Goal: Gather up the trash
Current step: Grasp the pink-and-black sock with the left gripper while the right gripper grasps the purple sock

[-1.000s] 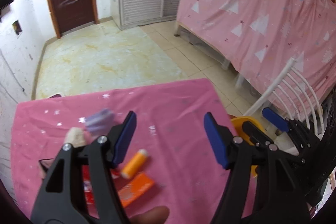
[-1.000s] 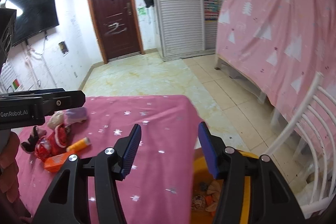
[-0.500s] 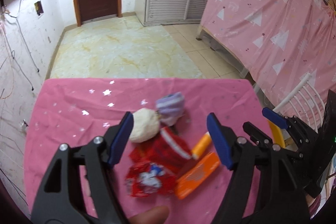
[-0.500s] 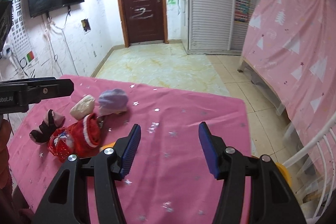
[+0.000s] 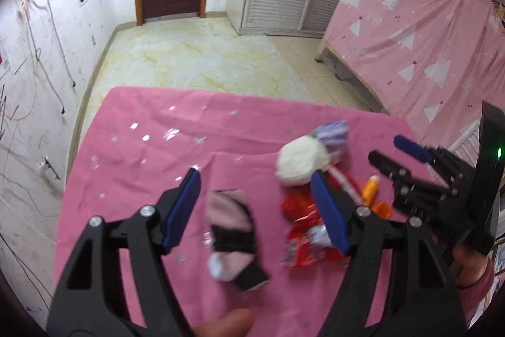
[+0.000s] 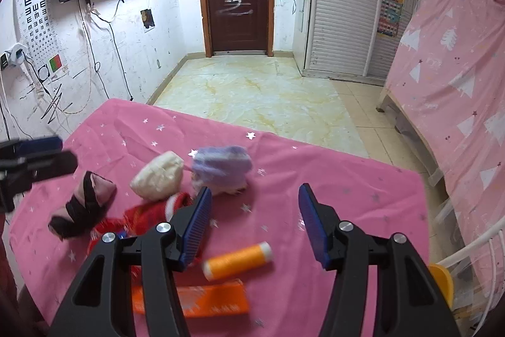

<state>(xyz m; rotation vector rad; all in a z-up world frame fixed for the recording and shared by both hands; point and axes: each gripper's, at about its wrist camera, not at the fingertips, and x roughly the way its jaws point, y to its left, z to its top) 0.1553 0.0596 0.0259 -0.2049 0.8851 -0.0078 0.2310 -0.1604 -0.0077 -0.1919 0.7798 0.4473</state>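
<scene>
Both hand-held grippers (image 5: 255, 207) (image 6: 252, 221) agape above trash (image 6: 157, 176)

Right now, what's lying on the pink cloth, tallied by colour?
Orange: 2 (thread spool, flat packet)
Red: 2 (wrapper, red-and-white cloth)
White: 1 (wad)
Purple: 1 (bundle)
Pink-and-black: 1 (sock)
Total: 7

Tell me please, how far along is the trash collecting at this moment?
Early stage, it seems. Nothing is in hand: the left gripper and right gripper are both open and empty. Left on the pink tablecloth: the orange spool, orange packet, red wrapper, white wad, purple wad and pink-black cloth. The yellow bin shows only its rim, so its contents cannot be judged.
</scene>
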